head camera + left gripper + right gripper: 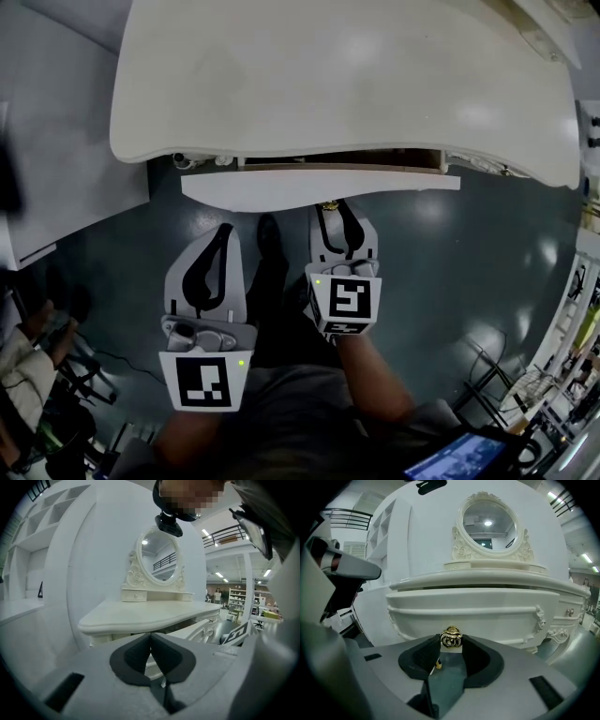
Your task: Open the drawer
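Drawer [319,180] ajar, knob [451,638] in right gripper [335,211] (clamped)

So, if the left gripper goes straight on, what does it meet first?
The left gripper would likely meet the drawer front, near its left end; depth is unclear.

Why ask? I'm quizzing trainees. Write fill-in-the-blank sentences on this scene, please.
1. The right gripper has its jaws on the gold ____ of the drawer.
2. The left gripper has its jaws ____, holding nothing.
3. The drawer stands partly ____ below the tabletop.
Missing words: knob; shut; open.
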`<action>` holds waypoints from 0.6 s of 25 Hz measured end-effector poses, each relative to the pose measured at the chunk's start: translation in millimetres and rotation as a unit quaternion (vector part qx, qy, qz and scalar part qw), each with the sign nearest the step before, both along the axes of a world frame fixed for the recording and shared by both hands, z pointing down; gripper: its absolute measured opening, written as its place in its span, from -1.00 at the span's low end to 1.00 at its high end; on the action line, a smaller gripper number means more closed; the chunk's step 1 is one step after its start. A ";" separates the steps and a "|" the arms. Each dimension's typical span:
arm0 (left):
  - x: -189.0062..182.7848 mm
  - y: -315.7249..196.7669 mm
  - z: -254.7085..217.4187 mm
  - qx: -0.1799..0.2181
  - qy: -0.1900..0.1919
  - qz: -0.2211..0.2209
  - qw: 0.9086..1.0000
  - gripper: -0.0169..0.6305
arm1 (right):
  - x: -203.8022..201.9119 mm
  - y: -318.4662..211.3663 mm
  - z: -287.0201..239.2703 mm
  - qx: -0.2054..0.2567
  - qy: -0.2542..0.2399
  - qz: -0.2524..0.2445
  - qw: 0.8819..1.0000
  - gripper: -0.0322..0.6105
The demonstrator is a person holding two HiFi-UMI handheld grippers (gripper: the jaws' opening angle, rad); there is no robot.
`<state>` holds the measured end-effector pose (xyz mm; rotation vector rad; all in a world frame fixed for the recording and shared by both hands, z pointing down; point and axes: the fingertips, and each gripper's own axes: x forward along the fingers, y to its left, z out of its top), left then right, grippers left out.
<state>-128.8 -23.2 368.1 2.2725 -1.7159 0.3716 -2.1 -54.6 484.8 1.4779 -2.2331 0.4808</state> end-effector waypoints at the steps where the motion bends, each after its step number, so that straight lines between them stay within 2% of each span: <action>1: 1.8 2.3 -1.2 0.001 -0.001 0.000 1.000 -0.90 | 0.3 3.3 0.5 -0.001 0.000 -0.002 1.000 -0.44; 9: 17.3 24.6 -7.0 0.005 -0.004 -0.001 1.000 -0.90 | 6.2 25.9 1.9 -0.006 -0.004 -0.012 1.000 -0.44; 15: 14.1 37.3 -5.7 0.006 -0.008 0.002 1.000 -0.90 | -0.2 38.9 2.5 -0.006 -0.003 -0.015 1.000 -0.44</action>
